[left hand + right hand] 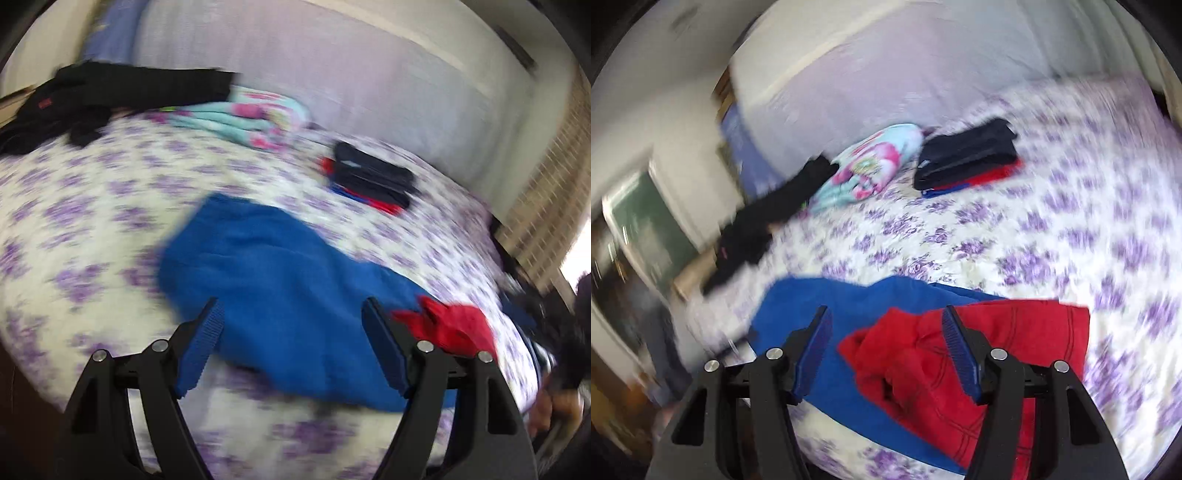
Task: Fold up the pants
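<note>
Here both tongs, left tongs and right tongs, hang spread and empty above the bed, blue pants and red pants lying rumpled at six o'clock, presumably awaiting folding, the folded stack at twelve.

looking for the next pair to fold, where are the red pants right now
The red pants lie crumpled on the floral bedspread, overlapping the blue garment, directly beneath the open right gripper.

Blue pants — red pants — on white bedspread, purple flowers.
</note>
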Available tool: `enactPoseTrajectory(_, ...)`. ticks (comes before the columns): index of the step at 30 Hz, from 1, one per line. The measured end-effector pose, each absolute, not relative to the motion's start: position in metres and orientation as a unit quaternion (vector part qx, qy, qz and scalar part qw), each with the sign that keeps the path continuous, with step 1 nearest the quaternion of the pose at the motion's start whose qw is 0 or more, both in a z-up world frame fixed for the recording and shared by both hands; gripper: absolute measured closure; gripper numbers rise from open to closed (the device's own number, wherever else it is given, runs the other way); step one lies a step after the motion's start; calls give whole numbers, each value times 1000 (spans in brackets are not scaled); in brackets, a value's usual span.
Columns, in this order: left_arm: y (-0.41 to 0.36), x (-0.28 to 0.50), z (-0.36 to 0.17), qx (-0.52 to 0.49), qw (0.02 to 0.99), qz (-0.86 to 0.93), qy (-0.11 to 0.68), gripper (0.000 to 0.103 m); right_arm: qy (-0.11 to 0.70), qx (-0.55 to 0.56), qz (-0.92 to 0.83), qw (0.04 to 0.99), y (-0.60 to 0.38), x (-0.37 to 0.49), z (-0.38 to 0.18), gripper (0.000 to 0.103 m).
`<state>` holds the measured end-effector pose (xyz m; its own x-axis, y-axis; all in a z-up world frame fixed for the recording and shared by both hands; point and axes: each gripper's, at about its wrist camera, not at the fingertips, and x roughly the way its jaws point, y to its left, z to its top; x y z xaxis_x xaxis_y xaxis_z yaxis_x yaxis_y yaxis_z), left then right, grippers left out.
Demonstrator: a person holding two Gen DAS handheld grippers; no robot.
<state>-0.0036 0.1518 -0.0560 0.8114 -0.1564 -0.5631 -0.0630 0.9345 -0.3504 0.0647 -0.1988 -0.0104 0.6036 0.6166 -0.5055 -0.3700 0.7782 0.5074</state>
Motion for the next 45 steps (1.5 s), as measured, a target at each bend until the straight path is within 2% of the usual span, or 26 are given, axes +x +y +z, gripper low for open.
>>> enactPoseTrajectory(4,70,13,-48,-96,943,-125,294,28,359,250,280,855,-210,76,-26,41)
enactPoseTrajectory(7,37,24,-43,-90,944,-163,272,28,377,303,292,825,-211,88,-42,41)
enactPoseTrajectory(9,18,38,-47,-80,937,-184,286,22,374,330,284,819,-219,96,-50,41)
enactPoseTrajectory(11,8,54,-63,-55,936,-161,309,22,373,331,277,821,-221,99,-52,40)
enactPoseTrajectory(13,7,74,-90,-48,918,-138,367,20,375,326,277,823,-220,100,-54,40)
enactPoseTrajectory(15,17,79,-113,-84,899,-152,403,19,380,322,285,819,-215,100,-55,37)
enactPoseTrajectory(18,10,60,-112,-31,914,-134,382,19,397,319,306,804,-198,107,-63,36)
enactPoseTrajectory(21,11,59,-115,-41,916,-130,377,18,422,304,315,794,-180,128,-82,31)
enactPoseTrajectory(22,13,61,-116,-46,916,-132,377,18,432,306,304,792,-180,135,-91,32)
enactPoseTrajectory(24,16,60,-114,-56,915,-134,376,19,444,338,286,779,-188,143,-108,41)
enactPoseTrajectory(28,36,49,-94,-126,914,-142,359,20,412,352,309,782,-197,130,-84,40)
enactPoseTrajectory(31,34,35,-73,-120,928,-153,318,21,400,365,342,768,-196,122,-69,34)
enactPoseTrajectory(33,29,28,-65,-114,932,-175,295,20,416,368,369,745,-186,122,-69,33)
enactPoseTrajectory(35,22,32,-68,-96,932,-178,302,19,437,377,387,719,-173,125,-75,33)
enactPoseTrajectory(39,17,51,-108,-78,907,-173,376,14,494,363,404,679,-147,141,-97,32)
enactPoseTrajectory(45,19,46,-111,-71,913,-168,366,16,508,343,391,687,-134,153,-104,33)
